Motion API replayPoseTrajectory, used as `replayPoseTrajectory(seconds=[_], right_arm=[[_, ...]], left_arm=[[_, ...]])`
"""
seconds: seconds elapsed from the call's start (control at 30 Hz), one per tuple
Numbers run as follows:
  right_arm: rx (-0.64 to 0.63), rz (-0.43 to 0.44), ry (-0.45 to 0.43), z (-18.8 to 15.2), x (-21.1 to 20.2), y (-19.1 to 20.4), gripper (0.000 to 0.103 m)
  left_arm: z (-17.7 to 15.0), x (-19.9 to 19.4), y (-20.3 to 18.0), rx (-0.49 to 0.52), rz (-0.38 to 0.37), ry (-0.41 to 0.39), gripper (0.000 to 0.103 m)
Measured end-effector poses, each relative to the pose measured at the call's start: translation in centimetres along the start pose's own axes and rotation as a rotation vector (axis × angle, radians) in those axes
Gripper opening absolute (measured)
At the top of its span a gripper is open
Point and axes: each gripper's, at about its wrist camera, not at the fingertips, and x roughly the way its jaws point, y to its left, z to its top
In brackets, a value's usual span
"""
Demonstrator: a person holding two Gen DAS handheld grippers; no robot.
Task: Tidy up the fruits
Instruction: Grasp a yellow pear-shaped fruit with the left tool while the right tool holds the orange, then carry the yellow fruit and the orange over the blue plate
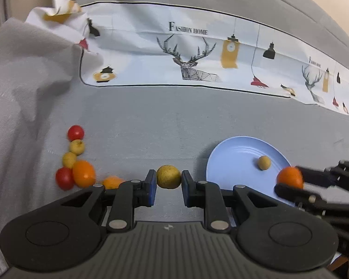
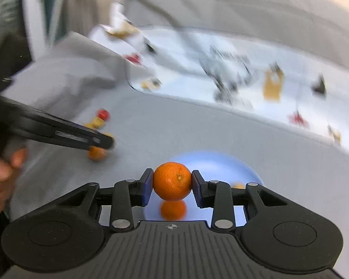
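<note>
Left wrist view: left gripper (image 1: 168, 181) clamped on yellow-green fruit (image 1: 168, 176), held above grey cloth (image 1: 174, 121), likely for carrying to blue plate (image 1: 232, 160) at 3 o'clock. Small tan fruit (image 1: 264, 162) already on plate. Loose pile (image 1: 74, 160) of tomatoes and citrus at 9 o'clock, unsorted. Right wrist view: right gripper (image 2: 172, 183) pinching orange (image 2: 172, 181) over plate, reflection beneath suggesting imminent drop-off. Sorting barely begun.
</note>
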Motion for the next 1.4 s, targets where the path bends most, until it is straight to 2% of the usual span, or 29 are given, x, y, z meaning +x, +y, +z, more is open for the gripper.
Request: replayPoseTrajectory(seconds=[0.27,0.33,0.37,0.5,0.63,0.77,0.83,0.97,1.03,1.1,1.2,1.27,1.4], right_arm=[[0.112,-0.143,0.018,-0.6,1.3,-3.0,0.037],[0.138,-0.157,0.010,-0.6,1.4,-3.5,0.037],[0.148,-0.164,0.006,-0.5,1.5,-3.7,0.037],[0.186,-0.195,-0.019,0.0,1.5,-4.4,0.037],[0.209,-0.194,-0.042,0.5,1.1,-4.5,0.037],[0.203,-0.194,-0.043,0.6,1.0,-4.4,0.037],[0.210,-0.196,-0.040,0.5,1.1,-4.6,0.037],[0.240,-0.190,-0.037,0.3,1.1,-5.0,0.037],[0.238,-0.192,-0.032,0.2,1.3,-5.2,0.037],[0.243,-0.186,-0.025,0.0,1.6,-5.3,0.037],[0.240,-0.179,-0.021,-0.1,1.7,-5.4,0.037],[0.246,-0.175,-0.021,-0.2,1.8,-5.5,0.037],[0.251,-0.169,-0.014,-0.4,1.9,-5.7,0.037]], left_arm=[[0.5,1.7,-0.6,0.002,-0.022,0.030,0.025],[0.7,2.0,-0.8,0.010,-0.028,0.027,0.023],[0.8,2.1,-0.9,0.014,-0.032,0.024,0.018],[1.1,2.3,-1.3,0.014,-0.048,0.016,0.018],[1.1,2.5,-1.7,0.027,-0.050,0.013,0.013],[1.3,2.8,-0.5,-0.026,-0.055,0.030,0.012],[1.5,3.2,0.4,-0.071,-0.076,0.057,0.012],[1.5,4.4,3.1,-0.227,-0.128,0.130,0.013],[1.3,4.9,3.7,-0.270,-0.179,0.172,0.017],[0.9,5.8,3.5,-0.273,-0.217,0.238,0.021],[0.4,6.8,2.8,-0.243,-0.205,0.305,0.021],[0.5,7.1,2.7,-0.250,-0.213,0.309,0.023],[0.1,7.7,1.9,-0.224,-0.182,0.324,0.026]])
